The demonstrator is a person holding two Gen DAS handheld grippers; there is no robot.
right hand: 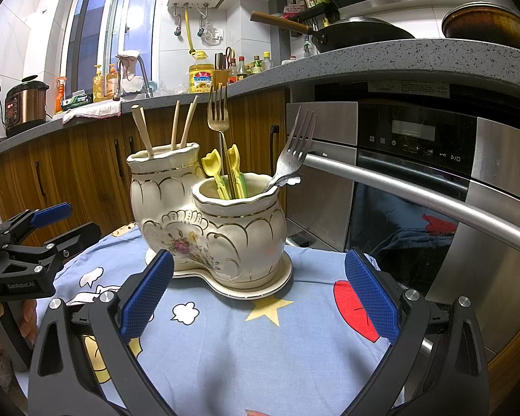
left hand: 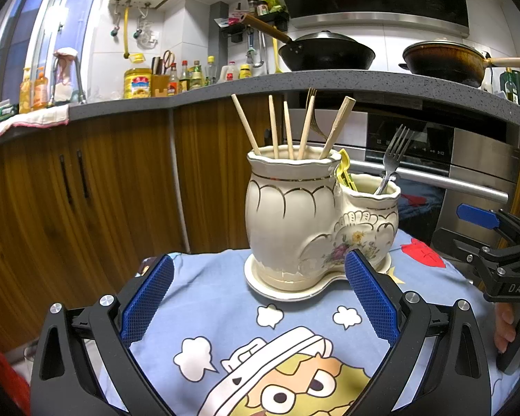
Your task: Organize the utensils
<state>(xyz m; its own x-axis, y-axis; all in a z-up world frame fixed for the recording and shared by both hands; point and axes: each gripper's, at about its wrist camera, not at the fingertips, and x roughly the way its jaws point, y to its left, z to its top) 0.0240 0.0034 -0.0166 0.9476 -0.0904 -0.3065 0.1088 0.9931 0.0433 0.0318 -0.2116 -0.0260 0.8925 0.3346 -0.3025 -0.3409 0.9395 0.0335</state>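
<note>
Both our grippers spread wide and empty before the holder.

Nearest us, the left gripper (left hand: 259, 298) and right gripper (right hand: 259, 294) hang over the near edge of the cloth (left hand: 225, 312), fingers apart, gripping nothing. Beyond them, mid-cloth, we see the holder (right hand: 208, 222) on its saucer (right hand: 260, 286): chopsticks (left hand: 287, 131) stand in the tall pot, a fork (right hand: 291, 149), a second fork (right hand: 218, 114) and yellow utensils (right hand: 225, 173) in the low one. Behind it is the oven (right hand: 416, 159).
</note>
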